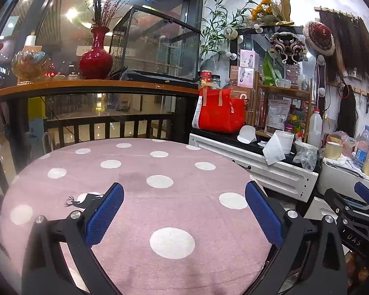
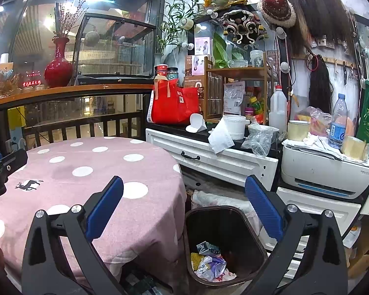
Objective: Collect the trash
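A dark brown trash bin [image 2: 233,223] stands on the floor right of the round table, with crumpled wrappers and a small carton [image 2: 210,261] inside. My right gripper [image 2: 184,209] is open and empty, above the bin's rim and the table edge. My left gripper [image 1: 184,211] is open and empty over the pink polka-dot tablecloth [image 1: 135,211], which also shows in the right wrist view [image 2: 91,157]. The right gripper shows at the right edge of the left wrist view [image 1: 361,211]; the left gripper shows at the left edge of the right wrist view [image 2: 0,169].
A white cabinet [image 2: 216,157] right of the table carries a red bag [image 2: 174,103], a tissue [image 2: 220,139], a crumpled plastic bag [image 2: 258,139], cups and bottles. A white printer [image 2: 324,172] stands further right. A wooden-topped railing [image 1: 86,87] with a red vase [image 1: 96,56] lies behind the table.
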Tool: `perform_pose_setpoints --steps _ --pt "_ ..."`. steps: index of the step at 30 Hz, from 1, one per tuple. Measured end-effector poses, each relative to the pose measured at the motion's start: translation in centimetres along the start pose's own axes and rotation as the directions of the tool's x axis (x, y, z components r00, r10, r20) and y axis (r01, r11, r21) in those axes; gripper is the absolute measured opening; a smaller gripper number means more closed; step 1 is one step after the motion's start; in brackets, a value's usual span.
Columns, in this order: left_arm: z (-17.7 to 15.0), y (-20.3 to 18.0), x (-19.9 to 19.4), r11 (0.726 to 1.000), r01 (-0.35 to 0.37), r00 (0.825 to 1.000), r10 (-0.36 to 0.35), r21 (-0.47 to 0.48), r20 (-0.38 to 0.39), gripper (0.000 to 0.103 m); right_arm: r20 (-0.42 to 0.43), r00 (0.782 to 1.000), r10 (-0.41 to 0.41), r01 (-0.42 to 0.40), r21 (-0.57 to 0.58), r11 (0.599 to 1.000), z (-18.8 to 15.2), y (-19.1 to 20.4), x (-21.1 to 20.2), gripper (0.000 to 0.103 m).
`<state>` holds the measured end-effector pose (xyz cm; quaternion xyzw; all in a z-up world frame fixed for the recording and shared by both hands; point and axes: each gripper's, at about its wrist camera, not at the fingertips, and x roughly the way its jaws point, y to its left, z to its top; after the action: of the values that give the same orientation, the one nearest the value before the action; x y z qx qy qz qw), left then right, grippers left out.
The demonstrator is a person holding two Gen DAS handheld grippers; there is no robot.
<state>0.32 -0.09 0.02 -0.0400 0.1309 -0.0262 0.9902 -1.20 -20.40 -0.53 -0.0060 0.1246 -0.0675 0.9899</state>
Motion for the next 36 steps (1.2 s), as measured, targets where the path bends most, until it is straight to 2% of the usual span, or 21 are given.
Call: perform_pose_setpoints --steps 36 --pt "-0.30 -0.10 0.27 1.000 0.009 1.000 -0.009 -0.001 -0.023 0.097 -0.007 1.000 0.008 -0.008 -0.001 1.000 -0.24 -0.12 0.15 0.097"
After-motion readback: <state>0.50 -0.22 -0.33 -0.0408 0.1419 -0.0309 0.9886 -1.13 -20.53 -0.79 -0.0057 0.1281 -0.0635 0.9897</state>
